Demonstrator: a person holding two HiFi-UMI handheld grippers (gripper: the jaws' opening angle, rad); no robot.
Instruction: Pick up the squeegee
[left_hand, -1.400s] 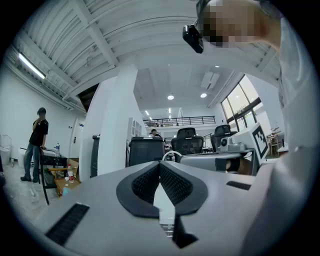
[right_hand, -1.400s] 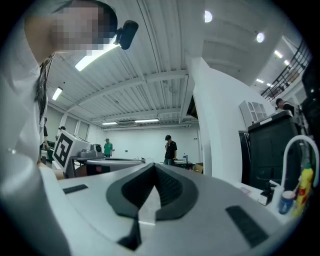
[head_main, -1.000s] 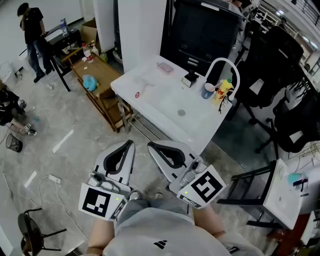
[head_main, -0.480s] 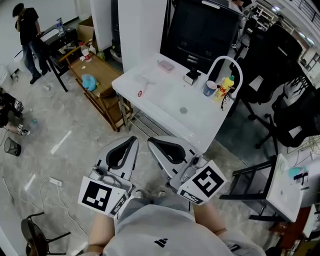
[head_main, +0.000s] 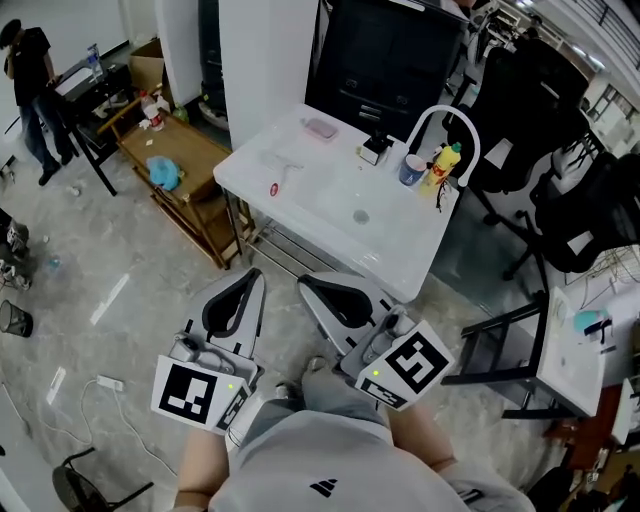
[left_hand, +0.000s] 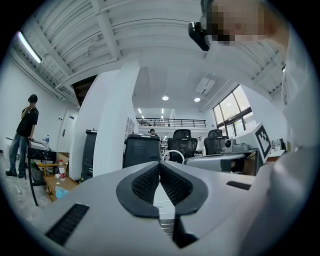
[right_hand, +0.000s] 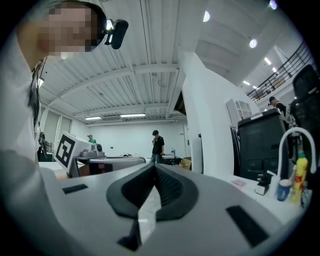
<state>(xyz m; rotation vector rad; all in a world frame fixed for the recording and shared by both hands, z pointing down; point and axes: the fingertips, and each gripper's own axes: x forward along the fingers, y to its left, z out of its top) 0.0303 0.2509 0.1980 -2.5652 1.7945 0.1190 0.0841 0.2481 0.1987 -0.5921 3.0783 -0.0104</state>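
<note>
Left tool (head_main: 254, 274) is fully closed, its pads meeting with nothing between them, as its own view confirms. Right tool (head_main: 304, 286) is likewise shut and empty. Both are held level and low in front of the person, short of the white surface (head_main: 390, 238) and not touching it.

Squeegee (head_main: 284, 172) lies flat on the left part of that surface, near the front-left edge. It is well apart from the faucet (head_main: 440, 125), cup (head_main: 410, 172) and yellow bottle (head_main: 448, 160) at the far right. Its long axis runs diagonally: the red end (head_main: 273, 188) points toward the near-left edge, the paler end away toward the far right. Neither gripper view shows it distinctly.

Assessment: the squeegee lies ahead of both tools, closer to the left one's line. The left tool appears the nearer, though the margin is small. Pickup has not begun. The coming move calls for opening the jaws, advancing over the edge, and closing across the narrow handle at right angles to the diagonal axis.
</note>
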